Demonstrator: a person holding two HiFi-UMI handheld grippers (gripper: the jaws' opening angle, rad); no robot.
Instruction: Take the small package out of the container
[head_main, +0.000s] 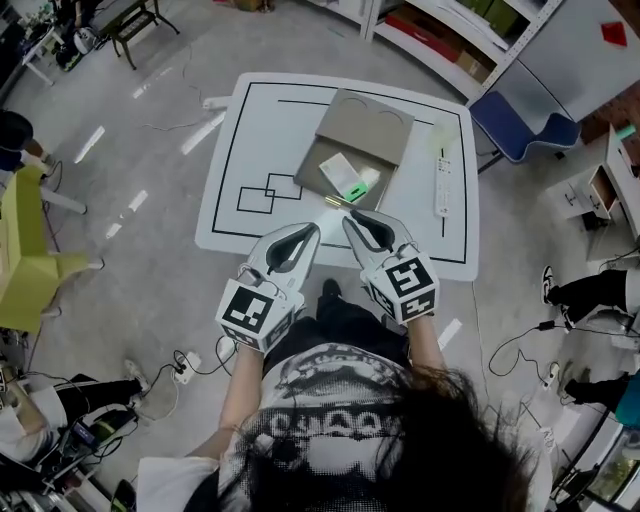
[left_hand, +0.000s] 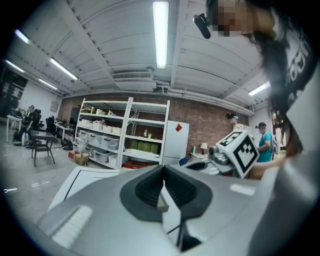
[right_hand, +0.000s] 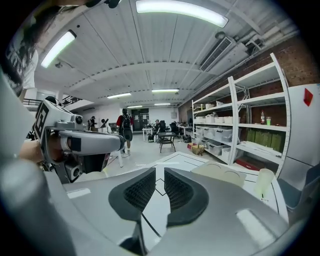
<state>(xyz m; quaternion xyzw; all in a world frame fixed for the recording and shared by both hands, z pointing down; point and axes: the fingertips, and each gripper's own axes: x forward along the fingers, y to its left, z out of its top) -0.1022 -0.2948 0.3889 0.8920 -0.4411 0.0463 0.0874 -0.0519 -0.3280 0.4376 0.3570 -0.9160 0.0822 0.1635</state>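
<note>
An open brown cardboard container (head_main: 352, 132) sits mid-table with its lid folded back. Inside lie a small white package (head_main: 340, 170) and a green-and-white one (head_main: 356, 190). Both grippers hover over the table's near edge, short of the container. My left gripper (head_main: 312, 232) (left_hand: 161, 170) has its tips touching and nothing between them. My right gripper (head_main: 350, 222) (right_hand: 159, 172) is nearest the container's front edge, and its pads stand a narrow gap apart with nothing in it. The right gripper view shows the container's lid (right_hand: 225, 175).
The white table (head_main: 250, 130) carries black printed outlines. A white remote-like bar (head_main: 443, 182) and a pale cup (right_hand: 263, 183) lie right of the container. A blue chair (head_main: 520, 125) stands behind the table, with shelving at the back and a person's feet (head_main: 590, 290) at right.
</note>
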